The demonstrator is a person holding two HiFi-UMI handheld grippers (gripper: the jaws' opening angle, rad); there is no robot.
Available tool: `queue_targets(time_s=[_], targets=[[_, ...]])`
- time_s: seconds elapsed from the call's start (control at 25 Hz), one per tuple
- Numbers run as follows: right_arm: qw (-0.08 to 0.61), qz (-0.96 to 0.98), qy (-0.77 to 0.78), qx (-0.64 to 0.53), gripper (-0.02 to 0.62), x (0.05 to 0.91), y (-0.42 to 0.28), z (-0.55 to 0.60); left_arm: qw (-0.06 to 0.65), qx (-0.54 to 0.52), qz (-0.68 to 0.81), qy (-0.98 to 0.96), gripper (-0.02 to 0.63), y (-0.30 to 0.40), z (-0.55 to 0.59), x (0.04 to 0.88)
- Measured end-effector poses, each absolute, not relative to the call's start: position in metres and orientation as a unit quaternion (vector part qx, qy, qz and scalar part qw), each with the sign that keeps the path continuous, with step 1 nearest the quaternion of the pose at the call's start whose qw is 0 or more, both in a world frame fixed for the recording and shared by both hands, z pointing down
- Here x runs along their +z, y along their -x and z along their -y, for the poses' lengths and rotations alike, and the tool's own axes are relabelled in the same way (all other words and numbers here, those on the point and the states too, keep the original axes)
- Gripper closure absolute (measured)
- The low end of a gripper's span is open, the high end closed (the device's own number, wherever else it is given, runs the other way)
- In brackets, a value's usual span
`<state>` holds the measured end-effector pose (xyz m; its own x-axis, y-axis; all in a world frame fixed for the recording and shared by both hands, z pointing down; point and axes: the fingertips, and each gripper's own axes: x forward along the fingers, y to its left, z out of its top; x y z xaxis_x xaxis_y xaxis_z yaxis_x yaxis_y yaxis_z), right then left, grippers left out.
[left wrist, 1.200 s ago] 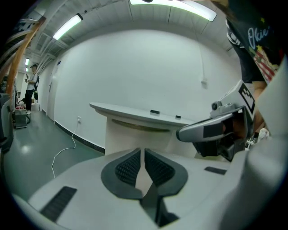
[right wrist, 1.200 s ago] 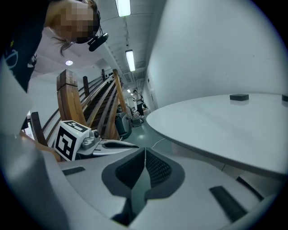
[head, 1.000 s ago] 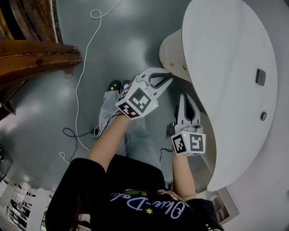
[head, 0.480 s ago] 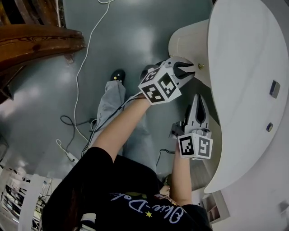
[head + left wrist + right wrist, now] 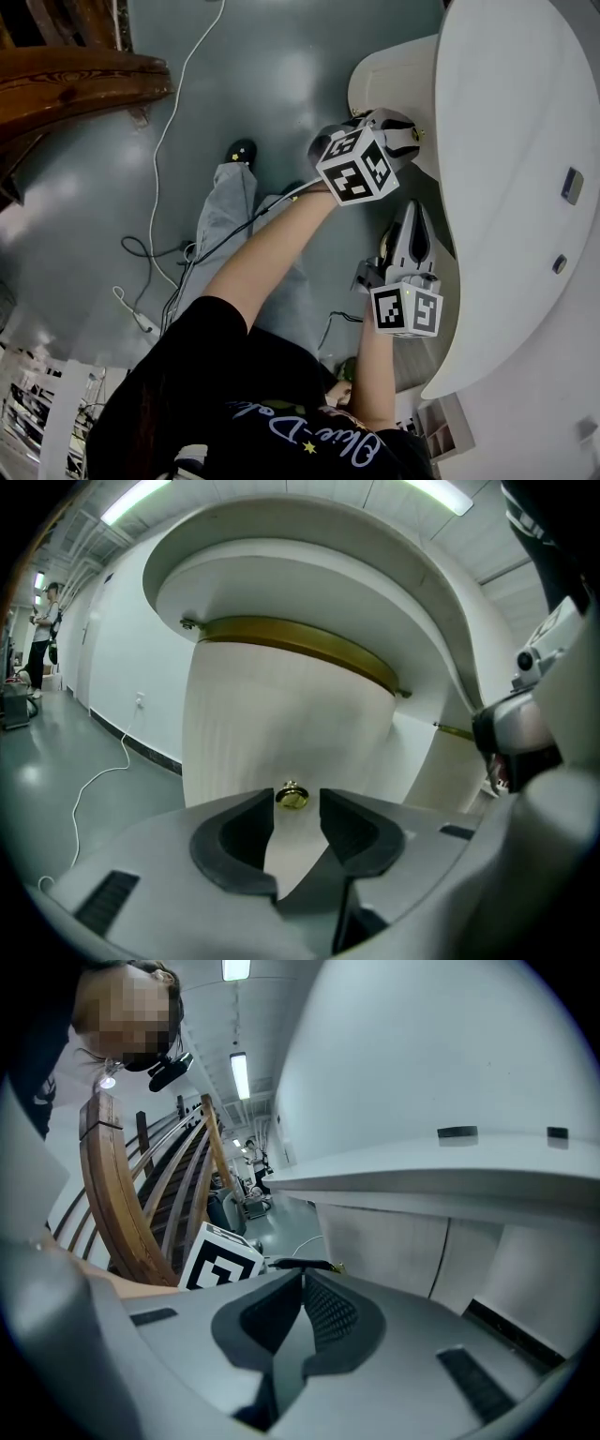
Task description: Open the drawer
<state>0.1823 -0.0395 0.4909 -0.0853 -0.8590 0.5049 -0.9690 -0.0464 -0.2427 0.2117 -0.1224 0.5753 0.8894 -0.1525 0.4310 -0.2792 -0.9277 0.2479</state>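
The left gripper (image 5: pixel 296 808) has been lowered before the knob (image 5: pixel 292 797), jaws opening with nothing between: a grasp is prepared. The right gripper (image 5: pixel 302 1283) is closed, empty.

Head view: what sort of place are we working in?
Likely a big indoor hall or showroom, not a home: bare polished grey floor with a loose white cable, long ceiling strip lights, a curved white desk and a curved wooden slatted structure.

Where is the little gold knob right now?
In the left gripper view, the gold knob sits low on the white curved drawer front, just beyond the gap of the left tongs, which are opening with nothing between them yet.
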Motion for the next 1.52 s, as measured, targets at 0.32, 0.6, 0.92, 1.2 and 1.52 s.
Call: queue_targets(time_s=[0.32,0.6,0.92,1.2,1.52], targets=[[0.099,0.678,-0.673,0.278,0.592,0.489,-0.188,0.037,0.162,0.214,0.123,-0.956,0.472,-0.221,0.128,0.583],[0.102,0.675,-0.677,0.275,0.592,0.488,-0.192,0.035,0.158,0.218,0.122,-0.955,0.506,-0.218,0.13,0.585],[0.101,0.675,-0.677,0.276,0.592,0.486,-0.183,0.034,0.161,0.229,0.114,-0.953,0.509,-0.216,0.128,0.585],[0.102,0.673,-0.678,0.279,0.592,0.489,-0.18,0.036,0.162,0.226,0.108,-0.954,0.509,-0.206,0.121,0.586],[0.101,0.671,-0.68,0.276,0.592,0.483,-0.17,0.045,0.16,0.236,0.097,-0.953,0.509,-0.198,0.118,0.584]])
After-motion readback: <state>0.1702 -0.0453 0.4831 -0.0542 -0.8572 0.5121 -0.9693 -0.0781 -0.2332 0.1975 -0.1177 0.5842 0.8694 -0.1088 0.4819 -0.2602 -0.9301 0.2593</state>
